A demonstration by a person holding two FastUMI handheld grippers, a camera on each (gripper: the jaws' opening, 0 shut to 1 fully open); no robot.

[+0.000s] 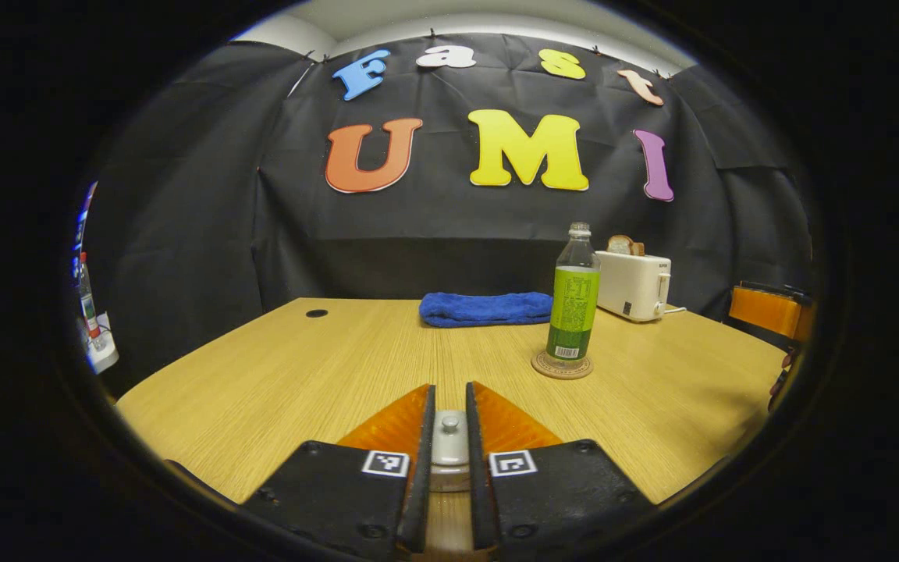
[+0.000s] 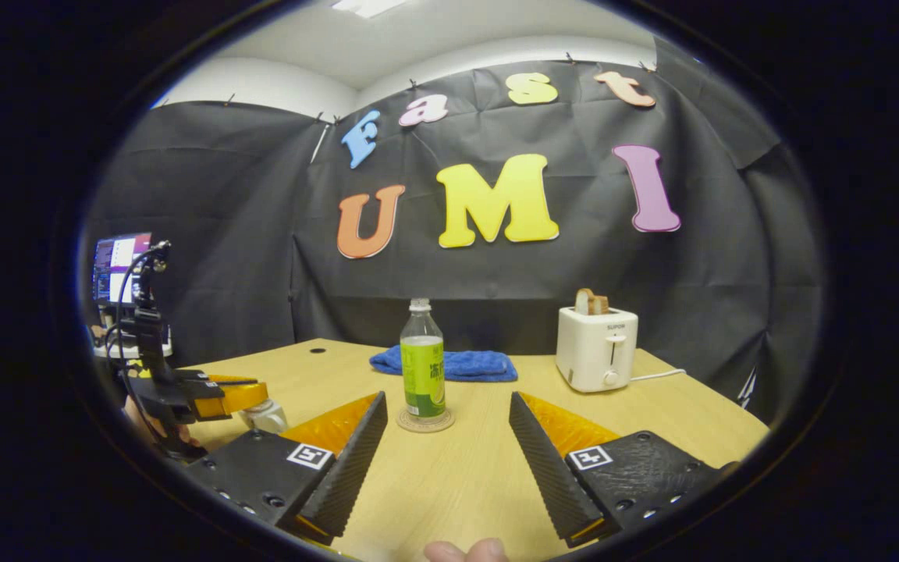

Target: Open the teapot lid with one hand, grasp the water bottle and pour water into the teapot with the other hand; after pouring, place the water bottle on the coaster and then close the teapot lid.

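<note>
I see a light wooden table [image 2: 457,476] with a dark round hole [image 1: 316,313] near its far left corner. A folded blue towel [image 1: 485,308] lies at the far edge, and a white toaster [image 2: 596,348] stands to its right. Nearer me, a round coaster [image 1: 562,366] lies on the wood, carrying the bottle [image 1: 573,305].
</note>
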